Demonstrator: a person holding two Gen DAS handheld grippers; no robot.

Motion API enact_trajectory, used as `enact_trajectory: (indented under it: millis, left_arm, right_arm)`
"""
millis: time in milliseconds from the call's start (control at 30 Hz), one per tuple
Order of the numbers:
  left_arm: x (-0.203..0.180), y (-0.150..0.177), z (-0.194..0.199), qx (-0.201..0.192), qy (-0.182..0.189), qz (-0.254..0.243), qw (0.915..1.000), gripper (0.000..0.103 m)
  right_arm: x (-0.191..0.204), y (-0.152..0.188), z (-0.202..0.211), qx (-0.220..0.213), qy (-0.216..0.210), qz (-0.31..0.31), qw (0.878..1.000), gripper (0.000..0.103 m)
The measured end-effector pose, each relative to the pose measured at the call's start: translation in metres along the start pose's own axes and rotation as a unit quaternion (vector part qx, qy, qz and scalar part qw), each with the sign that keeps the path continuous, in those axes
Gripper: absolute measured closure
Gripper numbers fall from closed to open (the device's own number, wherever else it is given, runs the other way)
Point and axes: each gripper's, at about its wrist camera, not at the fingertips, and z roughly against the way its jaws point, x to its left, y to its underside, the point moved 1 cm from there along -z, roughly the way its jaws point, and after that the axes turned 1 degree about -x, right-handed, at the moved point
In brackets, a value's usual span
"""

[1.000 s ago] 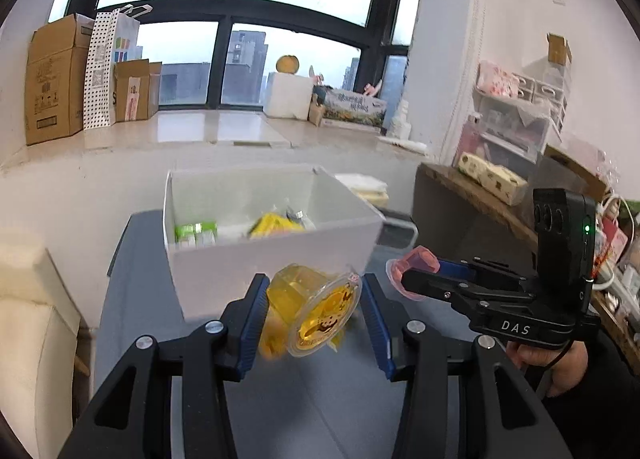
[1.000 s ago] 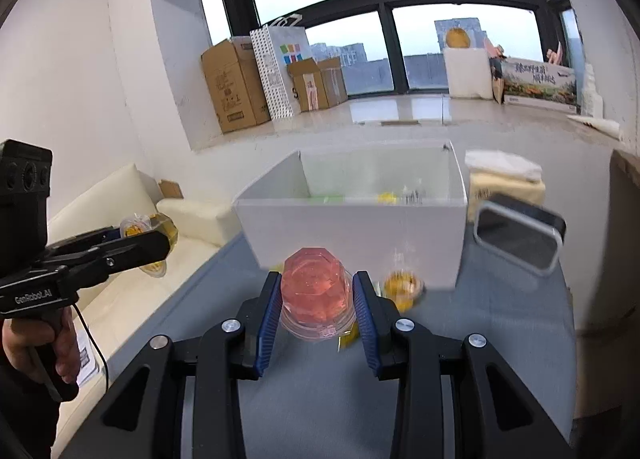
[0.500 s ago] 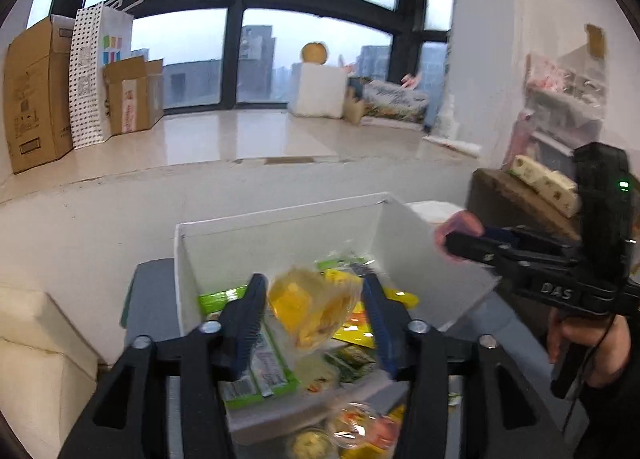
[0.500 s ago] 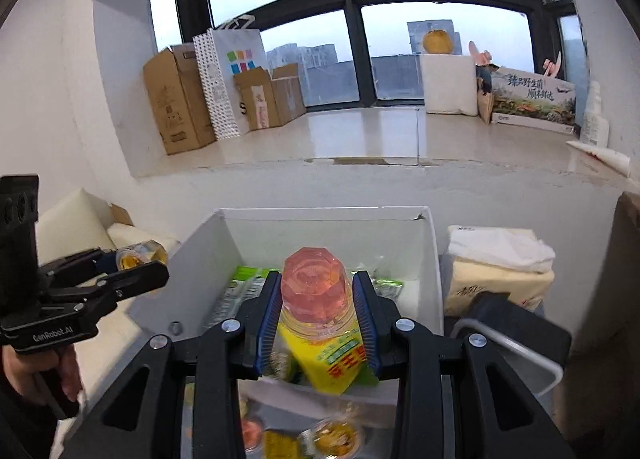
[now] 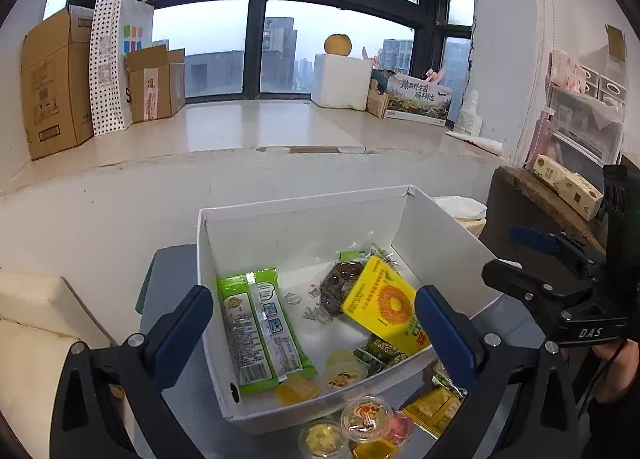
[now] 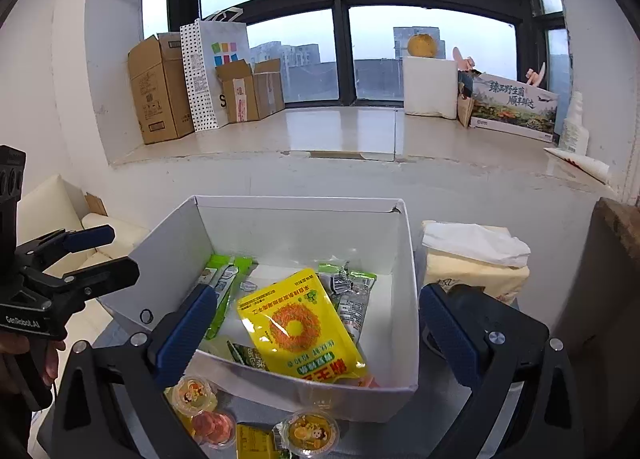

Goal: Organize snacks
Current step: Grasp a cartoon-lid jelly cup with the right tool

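A white box (image 5: 304, 207) (image 6: 296, 203) on the grey table holds a yellow packet (image 5: 384, 307) (image 6: 300, 331), green bar packs (image 5: 260, 331) and other snacks. A yellow jelly cup (image 5: 298, 389) lies in its near corner, and something pink (image 6: 368, 381) shows beside the yellow packet. My left gripper (image 5: 314, 327) (image 6: 108, 255) hangs over the box, its jaws opening with nothing between them. My right gripper (image 6: 318, 333) (image 5: 508, 255) does the same from the right side. Loose jelly cups (image 5: 366, 417) (image 6: 194, 389) sit in front of the box.
A tissue pack (image 6: 472, 259) and a dark container (image 6: 484, 299) stand right of the box. A cream sofa (image 5: 32, 319) lies to the left and a wooden shelf (image 5: 540, 195) to the right. Cartons (image 6: 160, 91) line the window sill behind.
Both grippers moved forward over the box, carrying a yellow and a pink jelly cup, then opened; the cups have dropped out of the jaws into the box.
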Motion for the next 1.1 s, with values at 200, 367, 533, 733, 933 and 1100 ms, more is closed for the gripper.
enact_trajectory:
  millis: [200,367,533,733,933,1100]
  left_arm:
    - [0.000,0.009,0.039,-0.008,0.004,0.016,0.9998,0.000]
    - [-0.012,0.038,0.083,-0.021,0.006,0.019,0.9996,0.000]
    - [-0.027,0.080,0.123,-0.024,0.015,0.031,0.9991,0.000]
    - [-0.043,0.137,0.166,-0.021,0.005,0.046,0.9987,0.000]
    - [-0.054,0.162,0.185,-0.019,0.000,0.055,0.9983,0.000]
    - [-0.060,0.163,0.187,-0.020,0.006,0.058,0.9981,0.000]
  right_arm:
    - [0.002,0.010,0.035,-0.019,-0.025,-0.014,0.999,0.000]
    - [0.007,0.035,0.081,-0.039,-0.040,-0.017,0.998,0.000]
    - [0.016,0.070,0.118,-0.041,-0.050,-0.021,0.998,0.000]
    - [0.022,0.121,0.142,-0.029,-0.043,-0.039,0.998,0.000]
    - [0.019,0.140,0.133,-0.006,-0.038,-0.051,0.998,0.000]
    - [0.024,0.140,0.122,-0.001,-0.039,-0.043,0.998,0.000]
